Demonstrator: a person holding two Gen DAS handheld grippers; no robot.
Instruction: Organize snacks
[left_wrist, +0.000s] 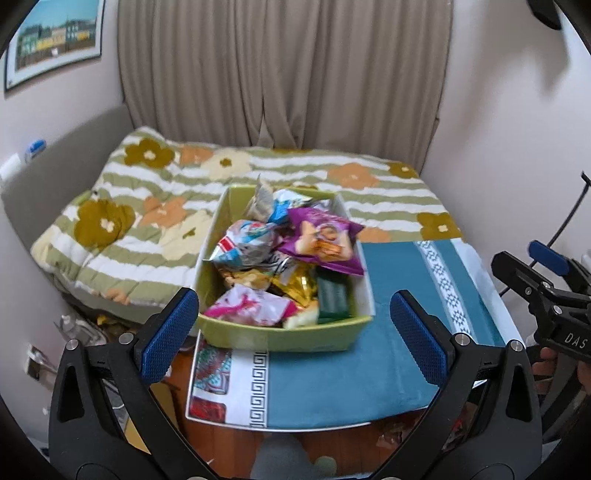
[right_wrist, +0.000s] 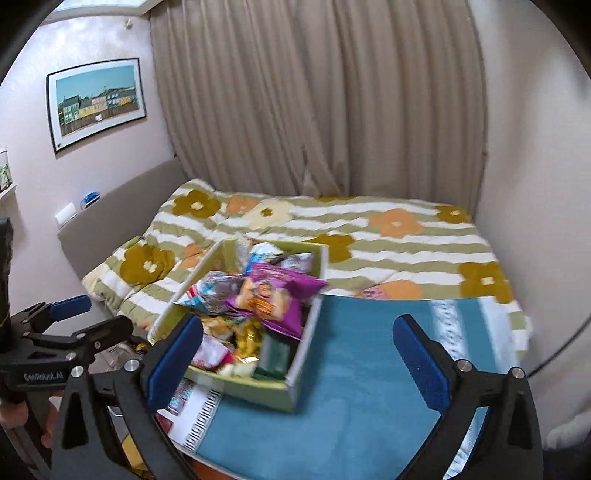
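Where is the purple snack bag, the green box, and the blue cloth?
purple snack bag (left_wrist: 325, 240): left wrist view, middle of its printed front.
green box (left_wrist: 280, 334): left wrist view, near outer wall.
blue cloth (right_wrist: 354, 398): right wrist view, bare patch right of the box.

Brightness: even, soft daylight, moderately bright in both views.
Source: diffuse glow through the closed beige curtain (left_wrist: 284, 70) at upper centre.
Shadows: faint; a soft dark one on the wall at upper right of the left wrist view.
Glare: mild sheen on the snack wrappers in the green box (left_wrist: 277, 332).
Blur: motion smear on the box and teal cloth (right_wrist: 354, 387), stronger in the right wrist view.
Distortion: strong fisheye bowing; the framed picture (right_wrist: 98, 103) curves; black vignette at corners.
Focus: the blue pads (left_wrist: 419, 336) fairly crisp.
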